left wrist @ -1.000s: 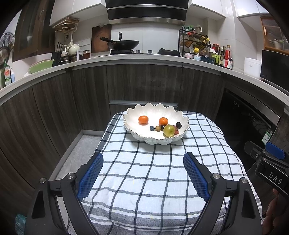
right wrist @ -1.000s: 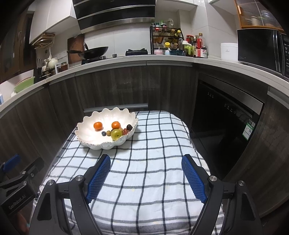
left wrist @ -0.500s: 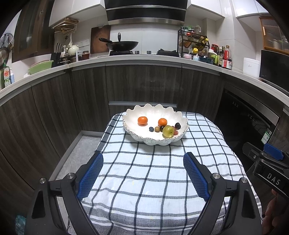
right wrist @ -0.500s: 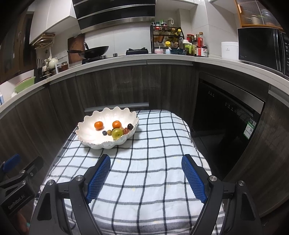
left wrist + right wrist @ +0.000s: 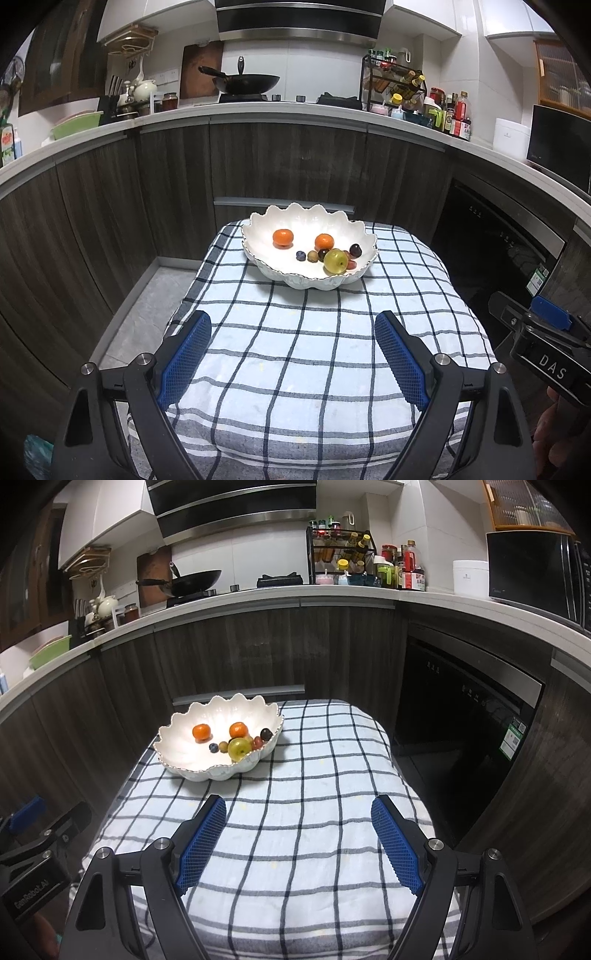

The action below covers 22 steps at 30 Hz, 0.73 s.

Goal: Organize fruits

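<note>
White scalloped ceramic bowl [image 5: 334, 282] at far end of blue-checked cloth [image 5: 314, 350], holding oranges, green apple [image 5: 335, 261], small dark fruits; left gripper [image 5: 293, 321] and right gripper [image 5: 298, 808] near cloth's front edge, jaws wide, empty

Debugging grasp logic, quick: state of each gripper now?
Left gripper: open, holding nothing.
Right gripper: open, holding nothing.

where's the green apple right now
The green apple sits in the white bowl at its near right rim, in front of the right-hand orange, on the checked cloth.
</note>
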{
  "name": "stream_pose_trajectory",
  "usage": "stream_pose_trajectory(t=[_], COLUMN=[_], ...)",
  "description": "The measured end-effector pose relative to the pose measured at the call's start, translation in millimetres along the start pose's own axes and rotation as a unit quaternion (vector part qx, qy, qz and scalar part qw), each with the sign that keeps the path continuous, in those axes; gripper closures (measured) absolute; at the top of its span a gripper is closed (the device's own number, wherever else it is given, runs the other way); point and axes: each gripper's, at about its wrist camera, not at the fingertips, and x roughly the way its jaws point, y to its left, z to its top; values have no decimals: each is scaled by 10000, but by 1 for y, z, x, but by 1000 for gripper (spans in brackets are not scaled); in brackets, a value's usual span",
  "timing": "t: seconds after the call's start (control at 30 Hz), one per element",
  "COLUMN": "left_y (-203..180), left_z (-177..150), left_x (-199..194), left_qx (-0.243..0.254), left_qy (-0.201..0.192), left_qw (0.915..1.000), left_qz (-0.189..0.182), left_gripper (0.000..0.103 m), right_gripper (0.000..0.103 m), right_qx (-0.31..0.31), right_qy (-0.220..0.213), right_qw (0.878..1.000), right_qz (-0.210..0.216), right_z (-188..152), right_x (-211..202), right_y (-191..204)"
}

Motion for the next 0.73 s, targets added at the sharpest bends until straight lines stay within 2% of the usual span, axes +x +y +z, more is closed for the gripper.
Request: stream_pose_trajectory(t=[0.73], left_y=[-1], left_z=[1], left_x=[5], left_qx=[124], left_qy=[-45], left_qw=[9998], left_qz=[116], left_gripper=[12], right_gripper=[21], right_qx=[7], right_qy=[24], right_qw=[10000], right_qz=[-15], right_z=[-2], right_x=[5], right_y=[-3])
